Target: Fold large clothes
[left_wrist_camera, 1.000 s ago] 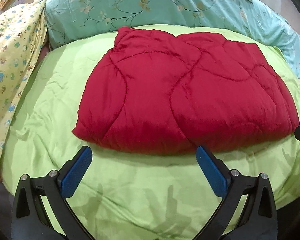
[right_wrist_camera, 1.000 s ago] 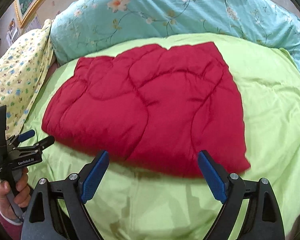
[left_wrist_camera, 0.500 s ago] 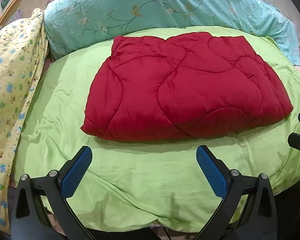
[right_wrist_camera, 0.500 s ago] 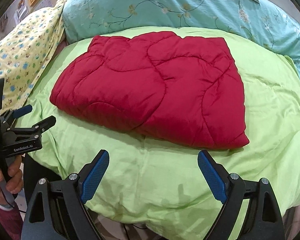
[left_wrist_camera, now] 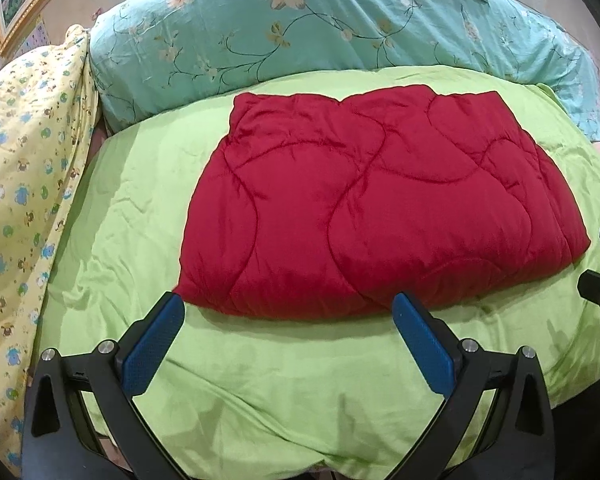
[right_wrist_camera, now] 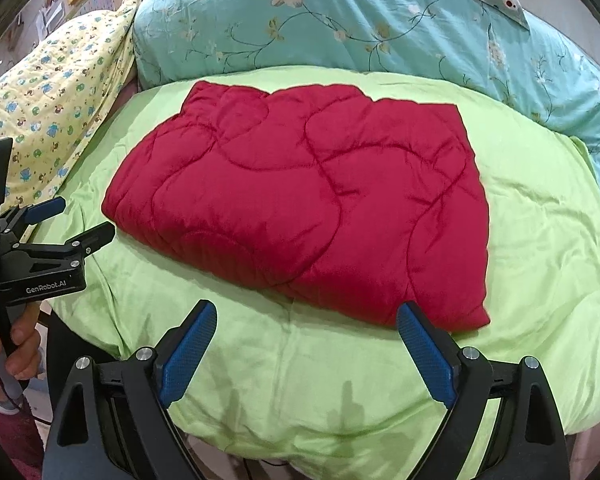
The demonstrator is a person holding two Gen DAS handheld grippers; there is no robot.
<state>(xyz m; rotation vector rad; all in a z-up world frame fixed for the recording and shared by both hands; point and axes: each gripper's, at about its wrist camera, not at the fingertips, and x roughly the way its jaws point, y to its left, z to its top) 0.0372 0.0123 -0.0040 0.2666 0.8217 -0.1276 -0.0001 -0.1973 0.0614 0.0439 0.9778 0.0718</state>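
- The folded red quilt (left_wrist_camera: 380, 204) lies flat on the lime-green bed cover (left_wrist_camera: 140, 216), in front of the floral turquoise bedding (left_wrist_camera: 300, 28).
- The left gripper (left_wrist_camera: 288, 336) is spread wide and empty, just short of the quilt's near edge.
- The right gripper (right_wrist_camera: 306, 344) is likewise spread and holds nothing; the quilt's near corner seems just beyond its right finger.

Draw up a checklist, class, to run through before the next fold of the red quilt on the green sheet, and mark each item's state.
1. Left tool open: ok.
2. Right tool open: ok.
3. Both tools free of cloth: ok.
4. Red quilt lying flat on the green sheet: ok.
5. Near edge of the quilt within view of both tools: ok.
6. Layers underneath lined up: cannot tell.
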